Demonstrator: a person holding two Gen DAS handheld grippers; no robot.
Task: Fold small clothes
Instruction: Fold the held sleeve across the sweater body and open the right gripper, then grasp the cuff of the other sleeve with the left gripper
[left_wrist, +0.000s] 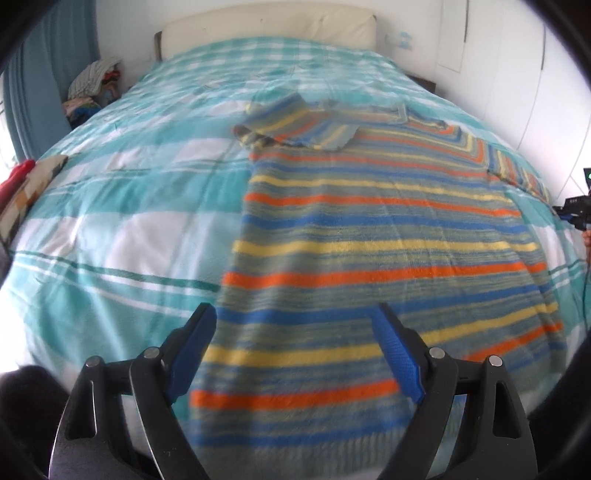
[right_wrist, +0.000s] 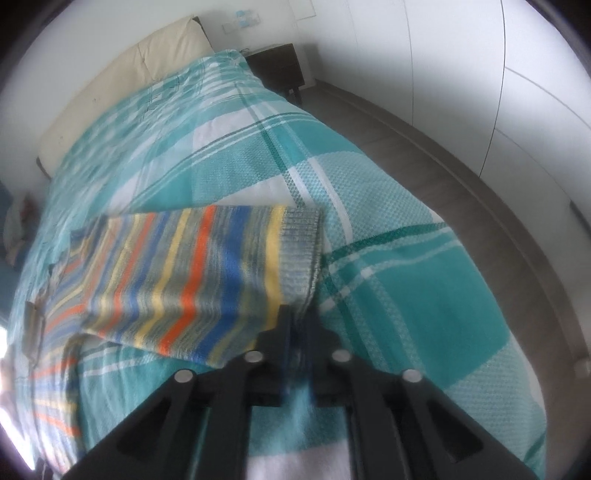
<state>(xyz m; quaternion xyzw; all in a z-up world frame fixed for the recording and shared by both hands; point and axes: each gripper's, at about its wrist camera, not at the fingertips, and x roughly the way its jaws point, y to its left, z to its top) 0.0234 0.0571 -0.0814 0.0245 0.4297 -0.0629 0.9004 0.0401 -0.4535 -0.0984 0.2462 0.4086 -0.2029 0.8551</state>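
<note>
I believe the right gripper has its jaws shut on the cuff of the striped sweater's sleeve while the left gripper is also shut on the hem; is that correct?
Not quite. The left gripper is open, its jaws spread apart above the striped sweater near the hem, gripping nothing, as the left wrist view shows. The right gripper is indeed shut on the sleeve's cuff.

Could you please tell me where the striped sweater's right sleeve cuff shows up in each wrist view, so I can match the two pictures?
Left wrist view: the striped sweater fills the centre-right; its right sleeve runs to the far right edge, and the cuff cannot be made out.
Right wrist view: the grey ribbed cuff sits at centre, pinched by the right gripper.
Shared landmark: the cream headboard.
</note>
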